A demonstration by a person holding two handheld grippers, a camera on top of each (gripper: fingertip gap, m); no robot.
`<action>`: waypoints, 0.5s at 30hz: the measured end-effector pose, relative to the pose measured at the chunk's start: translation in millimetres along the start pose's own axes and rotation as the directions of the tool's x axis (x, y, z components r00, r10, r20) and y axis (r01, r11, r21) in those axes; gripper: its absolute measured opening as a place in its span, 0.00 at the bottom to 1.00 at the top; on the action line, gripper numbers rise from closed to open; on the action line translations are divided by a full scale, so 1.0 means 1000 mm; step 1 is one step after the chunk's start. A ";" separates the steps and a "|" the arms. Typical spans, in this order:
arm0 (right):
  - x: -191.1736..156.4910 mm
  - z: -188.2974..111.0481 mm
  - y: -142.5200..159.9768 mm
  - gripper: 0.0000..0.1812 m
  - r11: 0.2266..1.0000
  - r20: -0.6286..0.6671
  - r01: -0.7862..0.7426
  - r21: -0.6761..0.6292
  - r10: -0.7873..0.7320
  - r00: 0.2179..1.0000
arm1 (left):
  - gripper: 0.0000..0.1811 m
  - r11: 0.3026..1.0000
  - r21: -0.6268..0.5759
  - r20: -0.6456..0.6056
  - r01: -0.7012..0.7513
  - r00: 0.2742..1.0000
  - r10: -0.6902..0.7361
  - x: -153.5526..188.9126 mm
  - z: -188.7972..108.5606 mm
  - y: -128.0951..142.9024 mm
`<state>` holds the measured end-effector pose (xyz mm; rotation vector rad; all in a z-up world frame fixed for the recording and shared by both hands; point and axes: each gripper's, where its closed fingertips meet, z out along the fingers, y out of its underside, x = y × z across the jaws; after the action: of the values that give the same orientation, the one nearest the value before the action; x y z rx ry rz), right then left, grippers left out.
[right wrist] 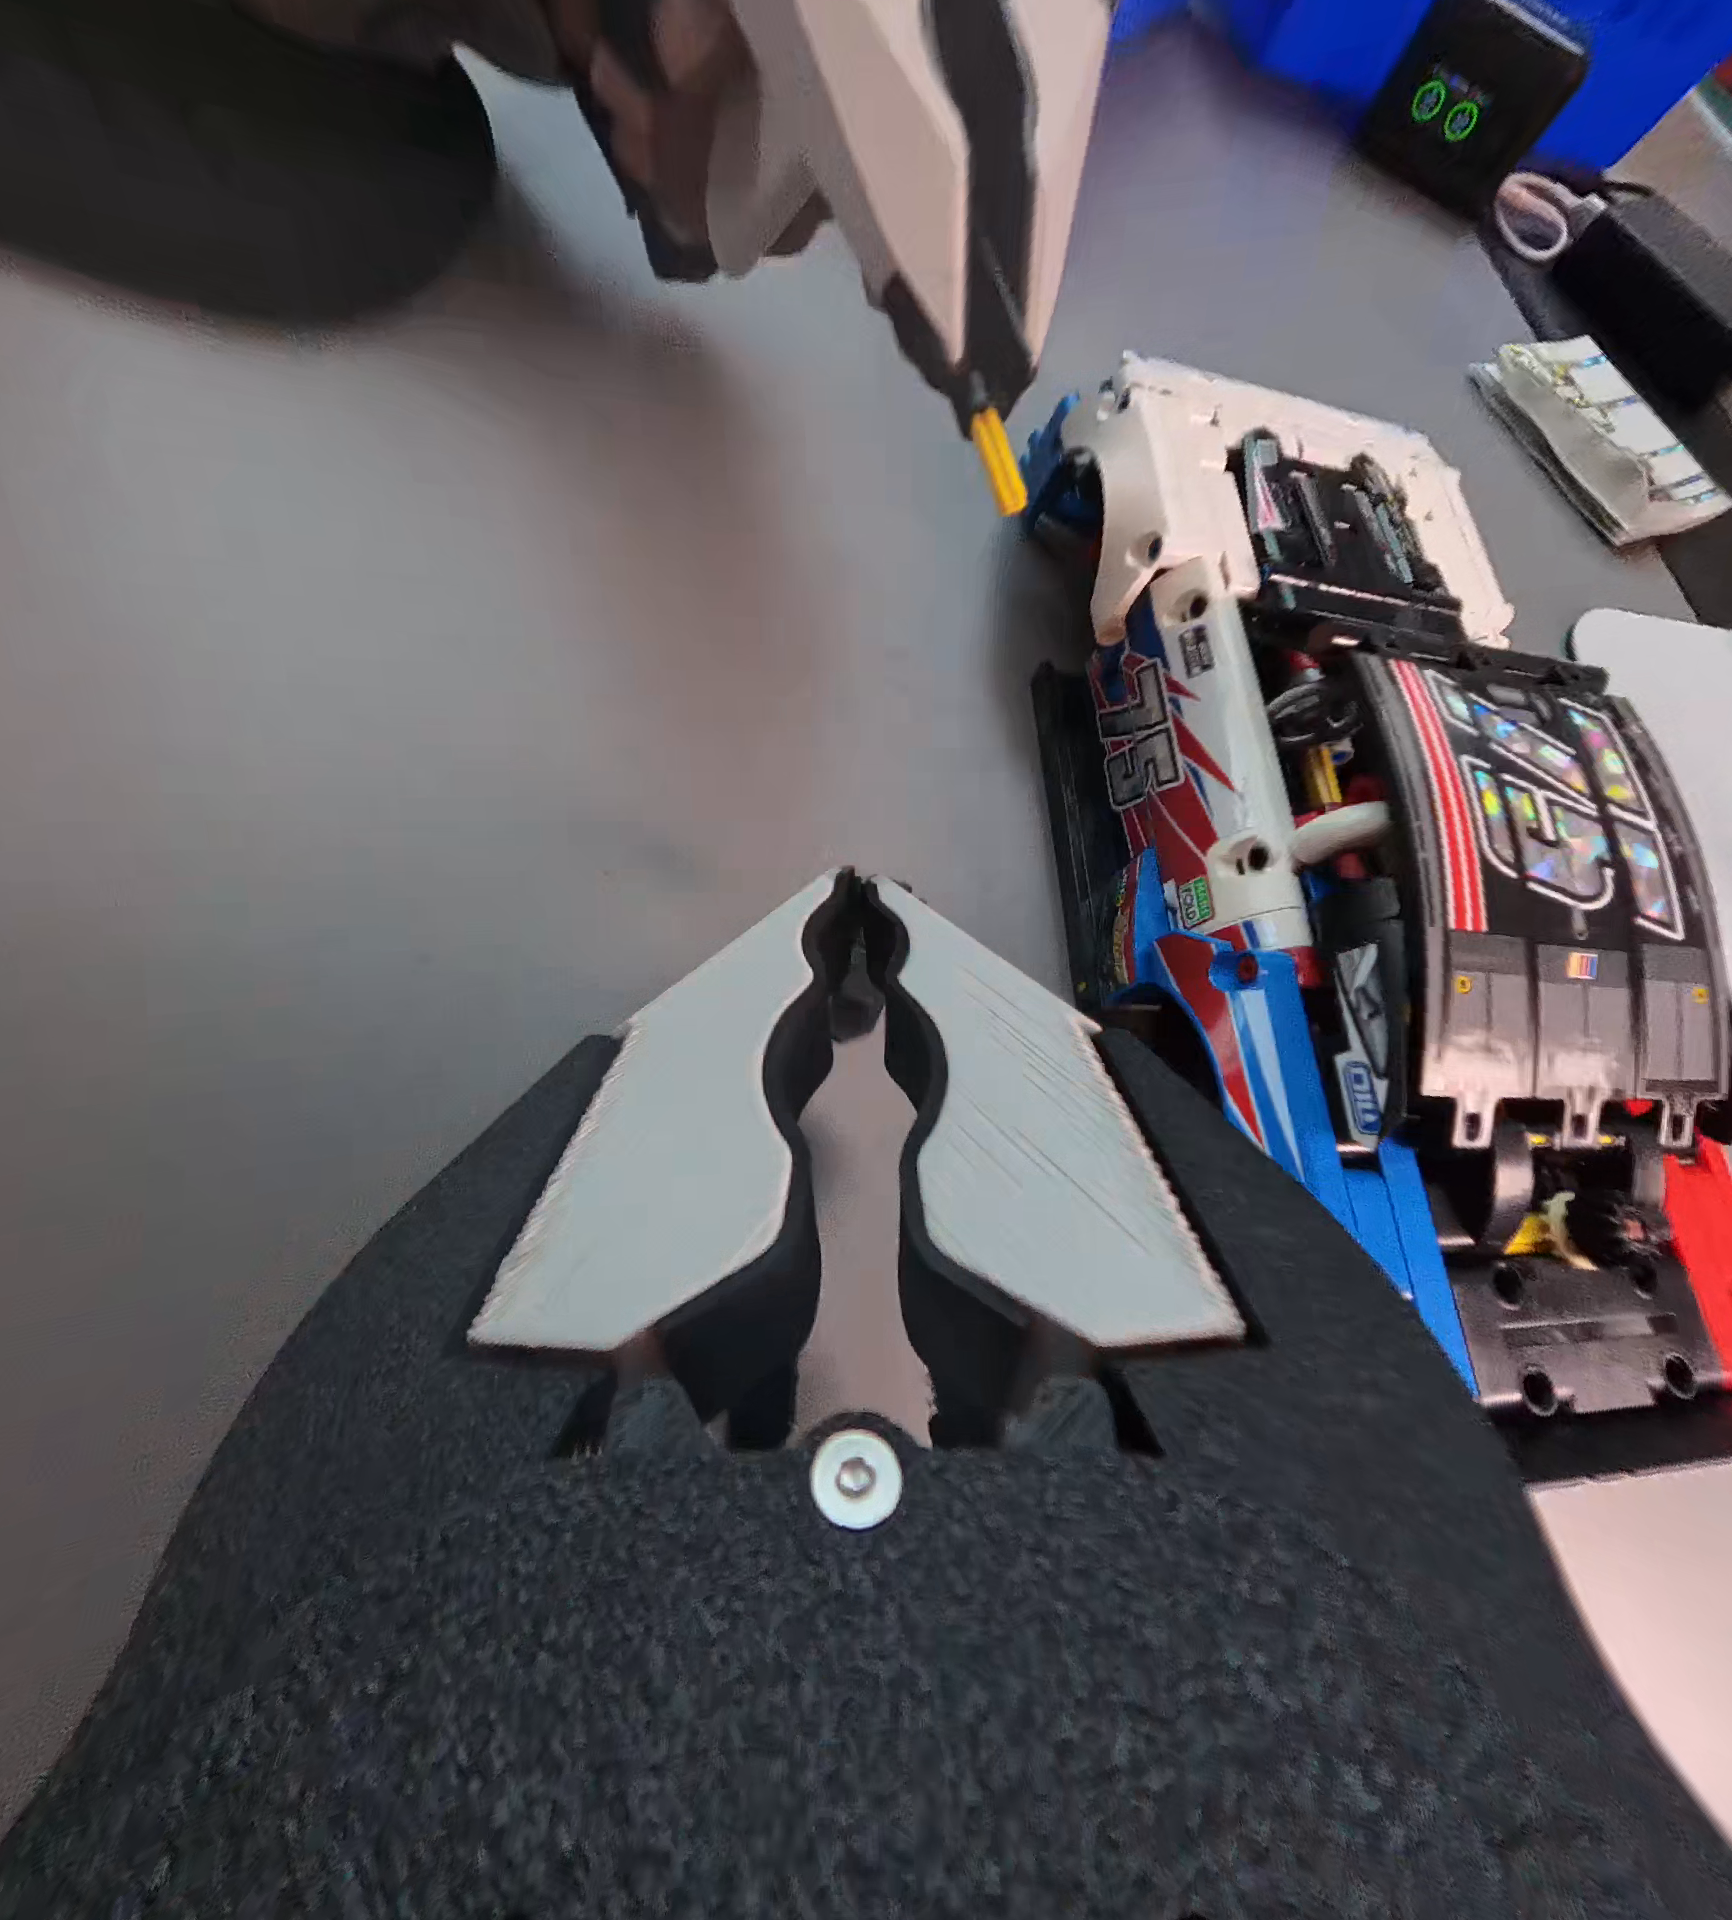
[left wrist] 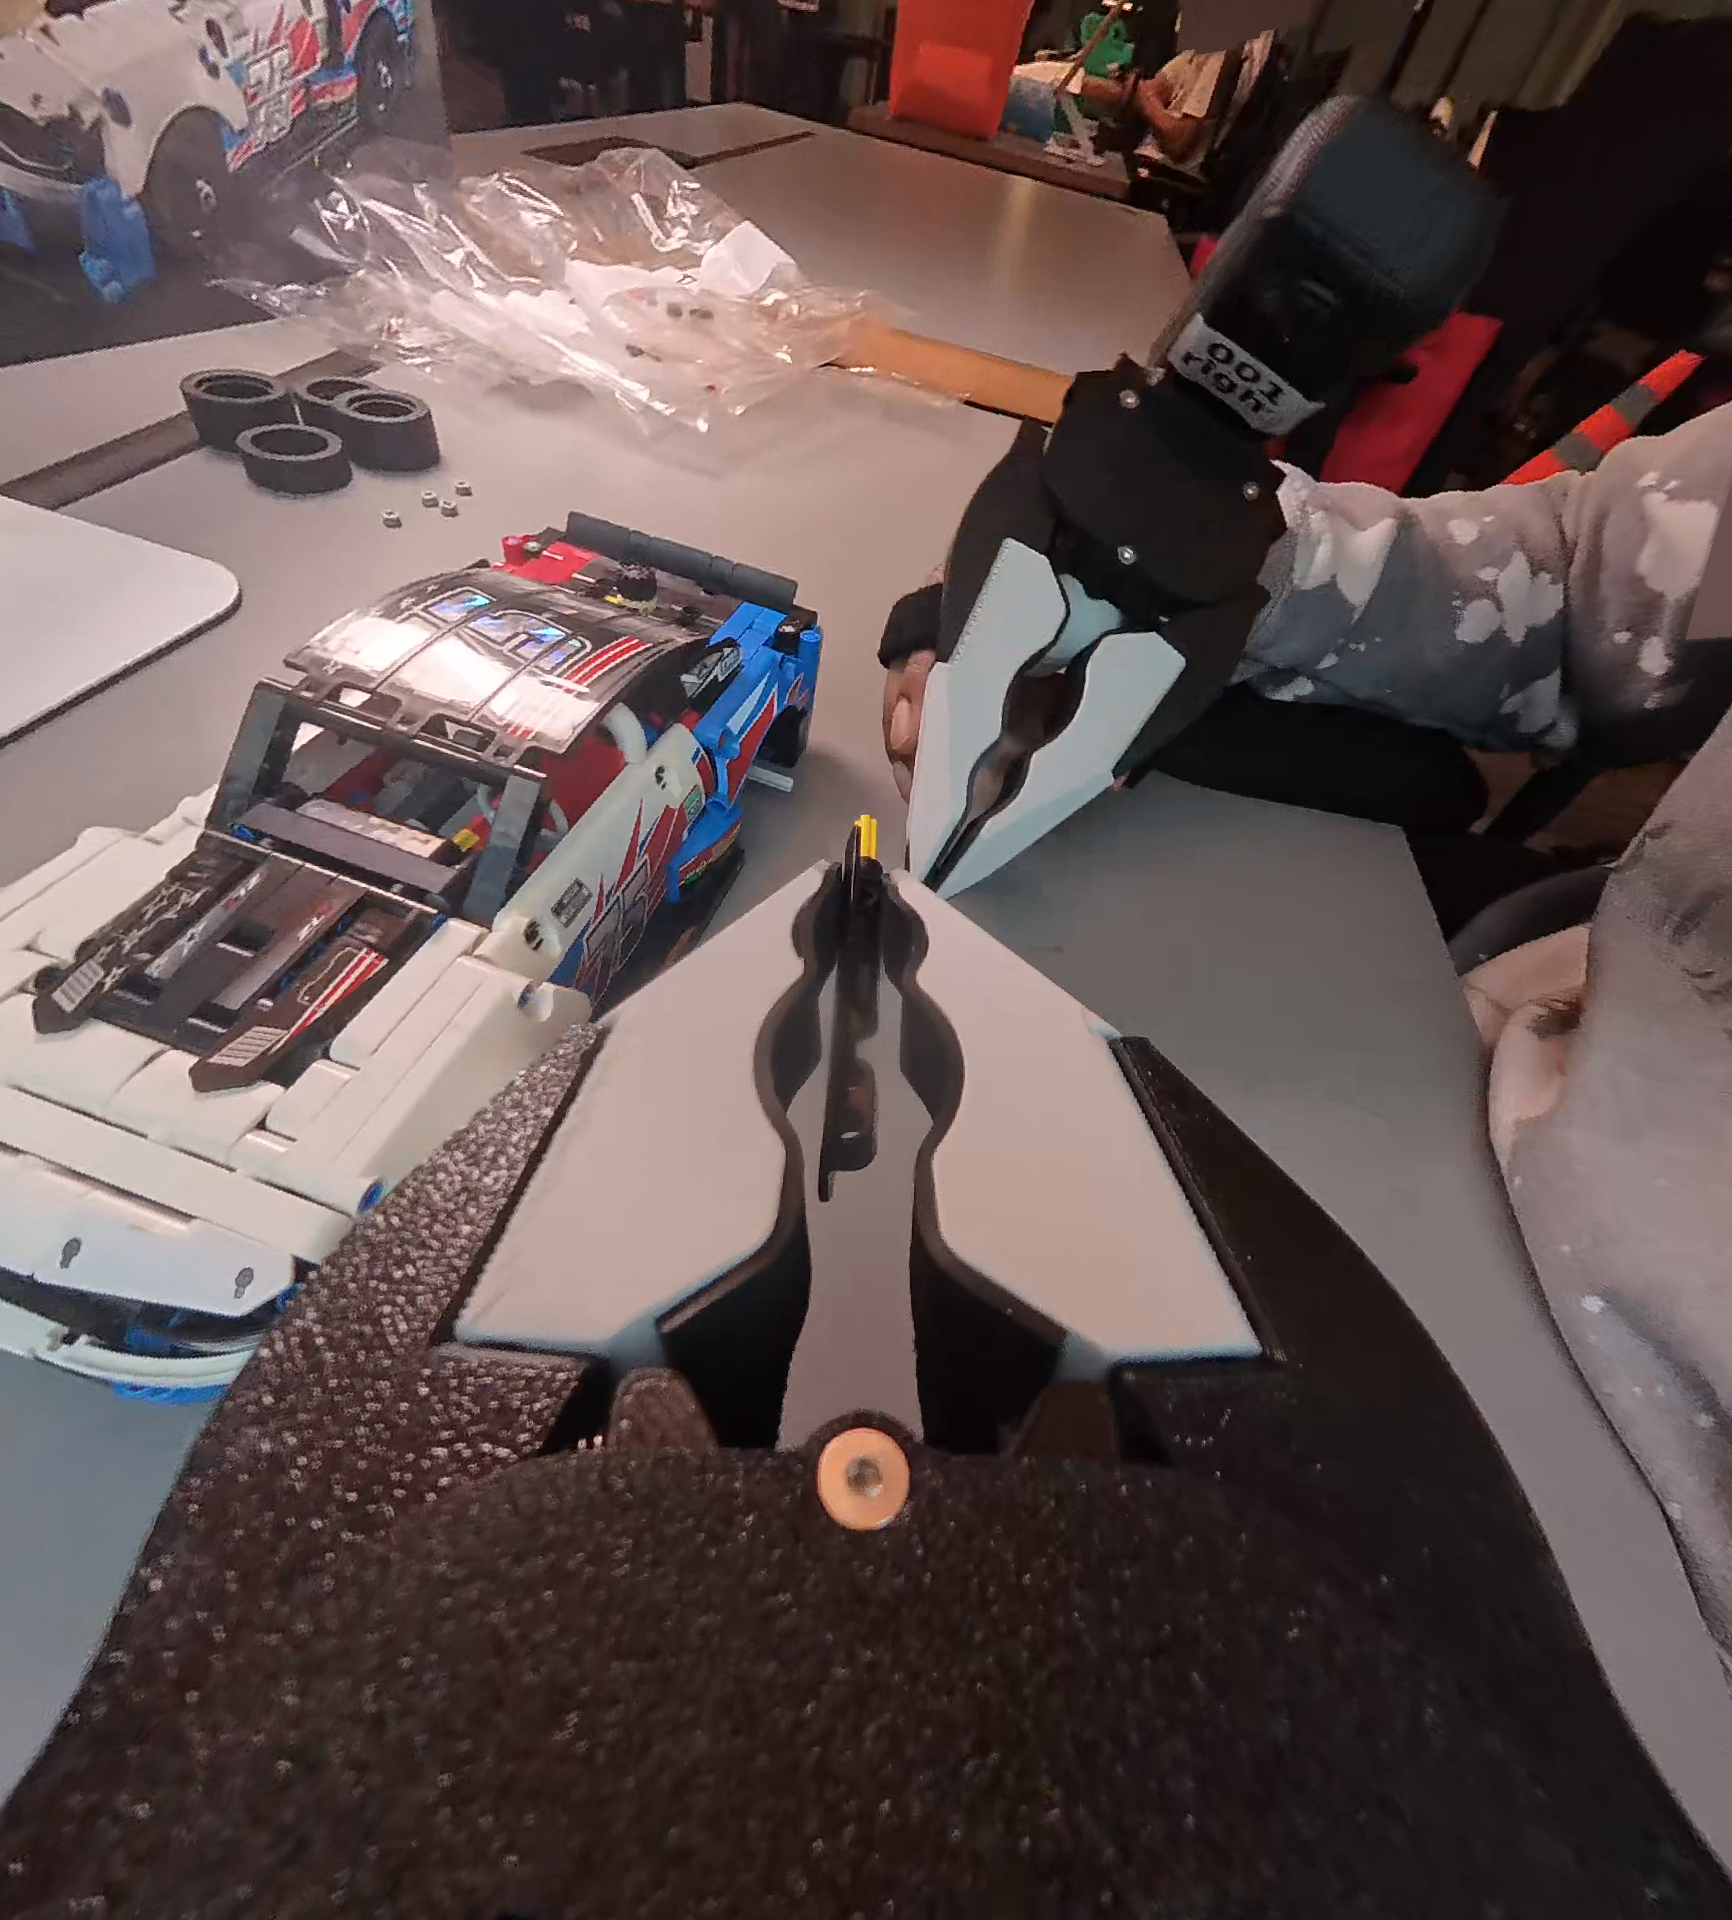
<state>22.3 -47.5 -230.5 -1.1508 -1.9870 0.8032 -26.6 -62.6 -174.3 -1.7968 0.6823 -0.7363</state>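
The left tongs (left wrist: 860, 878) hover low over the counter (left wrist: 1205, 1039) just right of the car (left wrist: 342, 894), pinched on a black piece (left wrist: 849, 1039) with a yellow pin (right wrist: 999, 473) poking past the tips. The right tongs (right wrist: 857, 888) tilt down beyond them, near the car's rear, tips nearly touching; a small dark bit seems caught between, but I cannot tell what. A gloved hand (left wrist: 909, 665) behind them is mostly hidden. Four tyres (left wrist: 311, 421) lie beyond the car.
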 end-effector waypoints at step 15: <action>-0.017 0.005 0.002 0.09 1.000 0.081 0.002 -0.031 0.001 0.997 | 0.04 0.996 -0.084 -0.013 -0.033 0.999 0.032 0.005 0.010 0.019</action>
<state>25.6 -62.7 -239.5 -1.1520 -2.0721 0.8334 -17.8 -65.8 -194.8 -1.8552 0.7587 -0.7052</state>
